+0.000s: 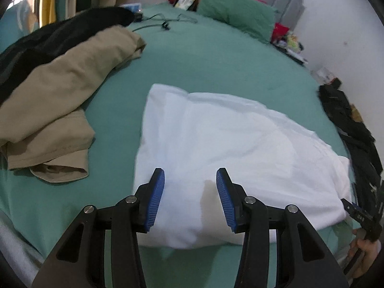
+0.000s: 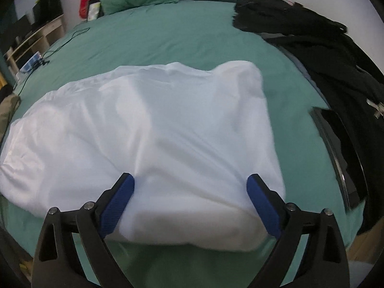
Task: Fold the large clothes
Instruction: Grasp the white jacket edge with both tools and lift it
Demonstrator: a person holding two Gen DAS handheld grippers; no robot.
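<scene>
A white garment point(image 1: 216, 148) lies folded into a broad rectangle on the green bed sheet point(image 1: 204, 55); it also fills the middle of the right wrist view point(image 2: 148, 132). My left gripper point(image 1: 190, 180) is open, its blue pads point(image 1: 156, 199) hovering over the garment's near left edge. My right gripper point(image 2: 190, 184) is open wide over the near right corner of the garment, with the cloth between its blue pads point(image 2: 117, 204). The right gripper also shows at the far right of the left wrist view point(image 1: 360, 216). Neither gripper holds the cloth.
Beige trousers point(image 1: 52, 105) and a black garment point(image 1: 48, 40) lie piled on the left. Black clothes point(image 2: 324, 55) lie along the right edge. A green pillow point(image 1: 235, 12), red items and cables point(image 1: 165, 24) sit near the headboard. Shelves point(image 2: 36, 36) stand beside the bed.
</scene>
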